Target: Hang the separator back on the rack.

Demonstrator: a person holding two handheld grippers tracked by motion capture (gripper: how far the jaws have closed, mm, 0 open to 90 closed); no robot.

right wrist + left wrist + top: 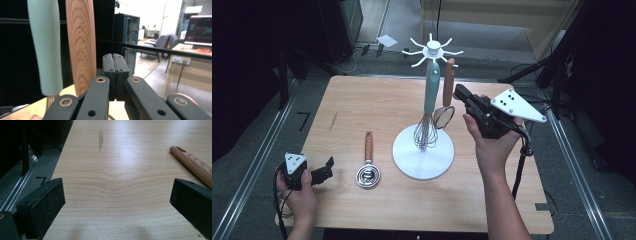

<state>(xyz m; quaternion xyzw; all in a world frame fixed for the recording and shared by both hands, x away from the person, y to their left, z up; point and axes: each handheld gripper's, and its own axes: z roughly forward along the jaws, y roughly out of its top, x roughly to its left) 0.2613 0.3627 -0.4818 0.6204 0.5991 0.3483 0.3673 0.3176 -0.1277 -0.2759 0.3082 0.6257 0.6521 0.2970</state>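
Note:
A white utensil stand (423, 156) with hook arms stands mid-table. From it hang a whisk with a pale green handle (431, 92) and a wooden-handled strainer (448, 85). In the right gripper view both handles, green (45, 50) and wooden (81, 45), hang just left of the jaws. My right gripper (458, 93) is raised beside the strainer handle, its jaws shut with nothing between them (115, 75). A second wooden-handled utensil with a coiled metal head (368, 172) lies flat on the table. My left gripper (329, 169) rests open at the table's front left; its wooden handle (192, 165) shows past the right jaw.
The wooden table (362, 105) has a dark streak (333, 121) near its left side. Metal rails (257, 160) run along the floor to the left. A tripod leg (532, 70) and cables stand behind the table's right end.

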